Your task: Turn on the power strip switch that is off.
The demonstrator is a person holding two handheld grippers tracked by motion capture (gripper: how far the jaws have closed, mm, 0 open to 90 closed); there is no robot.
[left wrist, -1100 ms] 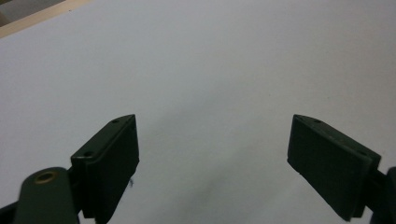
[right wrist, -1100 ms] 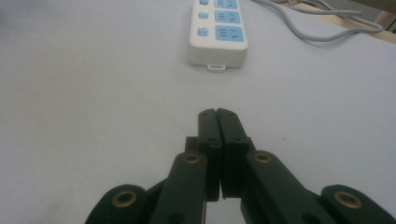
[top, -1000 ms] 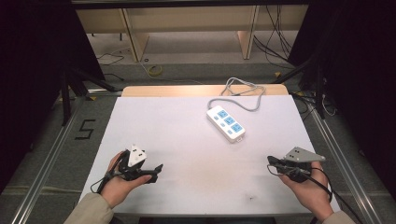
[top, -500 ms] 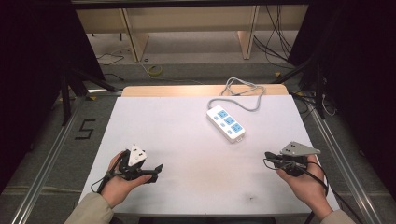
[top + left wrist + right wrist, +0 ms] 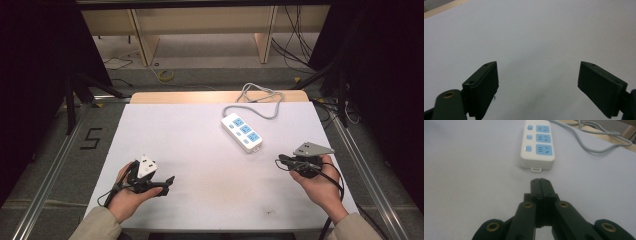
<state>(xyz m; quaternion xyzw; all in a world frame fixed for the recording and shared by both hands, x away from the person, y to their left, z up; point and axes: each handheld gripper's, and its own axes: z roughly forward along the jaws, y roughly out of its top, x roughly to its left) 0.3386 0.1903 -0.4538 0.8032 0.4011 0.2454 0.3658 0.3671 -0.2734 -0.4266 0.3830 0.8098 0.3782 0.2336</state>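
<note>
White and matte, the flat tabletop filled the middle of the high view, with grey floor and metal rails on either side. Nearest the person, the left gripper sat low at the near-left part of the table in the left hand; in the left gripper view its two black jaws stood wide apart with nothing but bare white surface between them. At the near right, the right gripper lay in the right hand, a grey three-cornered plate on top (its cable looped back over the wrist). Its jaws were pressed fully together, holding nothing, and pointed toward the centre of the table. Just beyond those closed tips lay the white rectangular power strip with three blue sockets, near but apart from them. Its grey cord curled away to the far wooden edge of the table.
</note>
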